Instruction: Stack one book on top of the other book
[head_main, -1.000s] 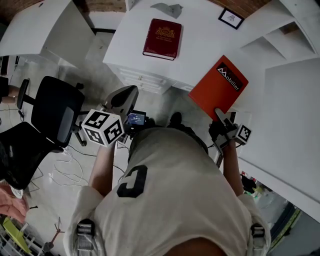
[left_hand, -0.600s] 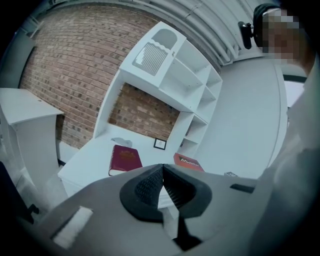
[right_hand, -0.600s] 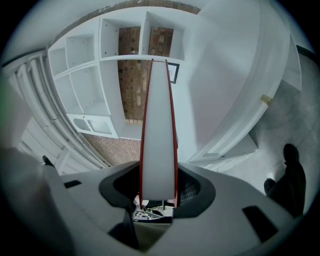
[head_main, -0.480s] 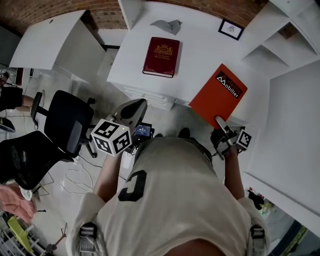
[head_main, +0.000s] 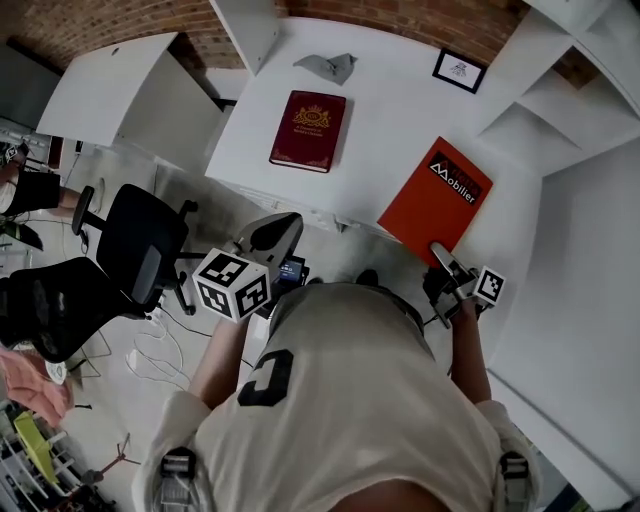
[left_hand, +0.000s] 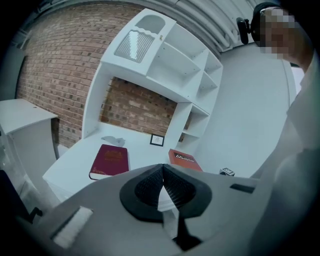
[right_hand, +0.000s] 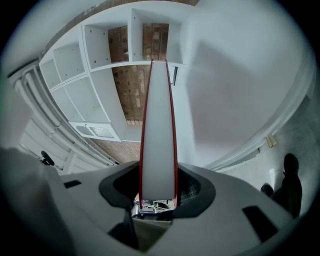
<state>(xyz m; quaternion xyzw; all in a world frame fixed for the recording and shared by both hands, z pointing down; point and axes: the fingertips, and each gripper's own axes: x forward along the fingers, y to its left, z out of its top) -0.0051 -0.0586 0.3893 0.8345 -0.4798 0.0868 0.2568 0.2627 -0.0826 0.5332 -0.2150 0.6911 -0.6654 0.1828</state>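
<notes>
White desk (head_main: 400, 110) and white shelving stand against a red brick wall (head_main: 400, 12), with a black office chair (head_main: 130, 245) on the grey floor at left. A dark red hardback book with a gold crest (head_main: 308, 131) lies flat mid-desk. The right gripper (head_main: 445, 258) clamps the near edge of an orange-red book with white lettering (head_main: 436, 199) over the desk's near right corner, well apart from the first. The left gripper (left_hand: 161, 175) has its jaws pressed together on nothing.
</notes>
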